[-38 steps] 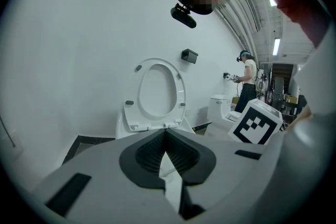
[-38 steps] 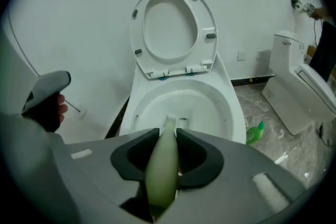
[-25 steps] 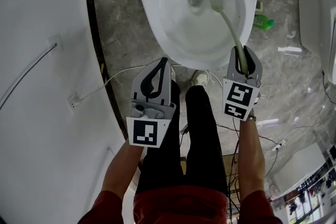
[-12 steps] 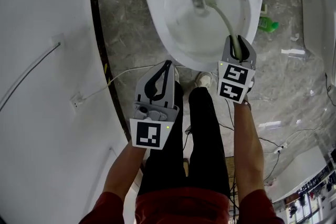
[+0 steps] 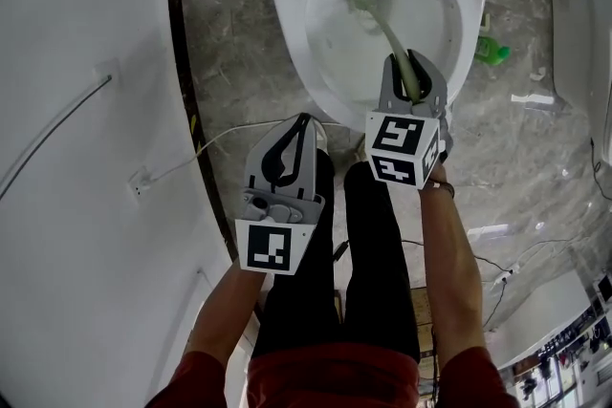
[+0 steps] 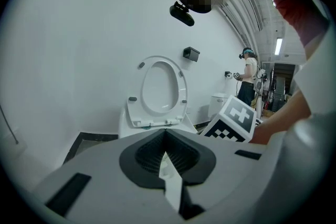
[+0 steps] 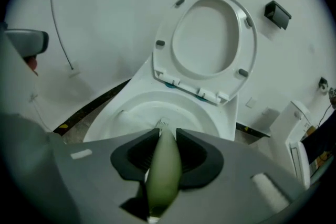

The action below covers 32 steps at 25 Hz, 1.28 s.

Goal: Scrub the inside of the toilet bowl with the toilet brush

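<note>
The head view looks steeply down from above onto the toilet bowl (image 5: 335,53) and floor (image 5: 229,33). The left gripper view sits farther back and faces level toward the raised seat (image 6: 160,59) and wall (image 6: 79,60). The right gripper view is close, angled down into the bowl. Both gripper views share the seat; the head view and right gripper view share the bowl.

I am looking at a bathroom set up as a test space. A white toilet (image 5: 287,24) with its seat (image 7: 164,52) raised stands against a plain white wall (image 5: 76,62) on a grey marbled floor (image 5: 229,43). Loose cables (image 5: 220,140) trail in front of the toilet and a green bottle (image 5: 492,50) lies beside it. Beyond the toilet stand a second white fixture (image 6: 220,104) and another person (image 6: 247,81).
</note>
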{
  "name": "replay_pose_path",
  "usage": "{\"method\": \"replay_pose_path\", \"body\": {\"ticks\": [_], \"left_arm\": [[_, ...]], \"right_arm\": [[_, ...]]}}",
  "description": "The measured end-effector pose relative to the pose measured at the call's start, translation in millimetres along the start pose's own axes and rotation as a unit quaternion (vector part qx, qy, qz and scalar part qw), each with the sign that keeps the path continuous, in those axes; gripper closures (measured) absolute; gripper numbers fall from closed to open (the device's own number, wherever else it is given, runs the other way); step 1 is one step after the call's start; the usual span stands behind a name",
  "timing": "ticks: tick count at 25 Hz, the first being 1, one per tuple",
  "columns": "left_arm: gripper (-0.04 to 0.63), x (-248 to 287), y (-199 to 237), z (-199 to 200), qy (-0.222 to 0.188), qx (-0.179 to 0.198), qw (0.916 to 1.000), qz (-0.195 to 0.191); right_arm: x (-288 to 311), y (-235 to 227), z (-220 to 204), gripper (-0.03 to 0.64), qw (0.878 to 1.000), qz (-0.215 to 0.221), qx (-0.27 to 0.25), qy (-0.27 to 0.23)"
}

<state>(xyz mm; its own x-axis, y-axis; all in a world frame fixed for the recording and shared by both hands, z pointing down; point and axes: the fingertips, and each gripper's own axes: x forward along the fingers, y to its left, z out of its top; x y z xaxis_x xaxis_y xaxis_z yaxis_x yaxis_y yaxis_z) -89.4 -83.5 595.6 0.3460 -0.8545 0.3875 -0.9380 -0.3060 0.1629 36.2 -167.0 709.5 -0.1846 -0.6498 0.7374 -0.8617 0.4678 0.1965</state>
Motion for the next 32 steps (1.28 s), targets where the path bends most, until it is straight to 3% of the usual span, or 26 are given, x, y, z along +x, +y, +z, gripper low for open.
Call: {"method": "replay_pose_path", "body": {"ticks": [6, 11, 16, 19, 25, 32], "left_arm": [[0.591, 1.8, 2.3, 3.9, -0.006, -0.001, 1.0, 0.002], [0.591, 4.3, -0.2, 3.3, -0.005, 0.0, 1.0, -0.002], [0.591, 5.2, -5.9, 0.0, 0.001, 0.003, 1.0, -0.006], [0.591, 7.3, -11.5, 2.8, -0.001, 0.007, 0.9999, -0.014], [0.591, 11.8, -20.2, 15.2, -0.008, 0.013, 0.9997, -0.021], [0.591, 2.7, -35.9, 49.8, -0.016, 0.021, 0.9994, -0.023]], "right_arm": [[-38.7, 8.3, 28.0, 0.504, 0.999, 0.015, 0.007, -0.034], [-3.2, 1.0, 4.8, 0.504, 0.999, 0.01, 0.032, -0.003], [14.1, -18.5, -8.3, 0.505, 1.0, 0.003, 0.025, 0.02], [1.0, -42.2, -12.2, 0.505, 0.999, -0.022, 0.028, 0.021], [-36.2, -90.2, -10.1, 0.505, 0.993, -0.059, 0.098, 0.01], [-70.9, -85.1, 2.0, 0.505, 0.993, -0.048, 0.11, -0.02]]}}
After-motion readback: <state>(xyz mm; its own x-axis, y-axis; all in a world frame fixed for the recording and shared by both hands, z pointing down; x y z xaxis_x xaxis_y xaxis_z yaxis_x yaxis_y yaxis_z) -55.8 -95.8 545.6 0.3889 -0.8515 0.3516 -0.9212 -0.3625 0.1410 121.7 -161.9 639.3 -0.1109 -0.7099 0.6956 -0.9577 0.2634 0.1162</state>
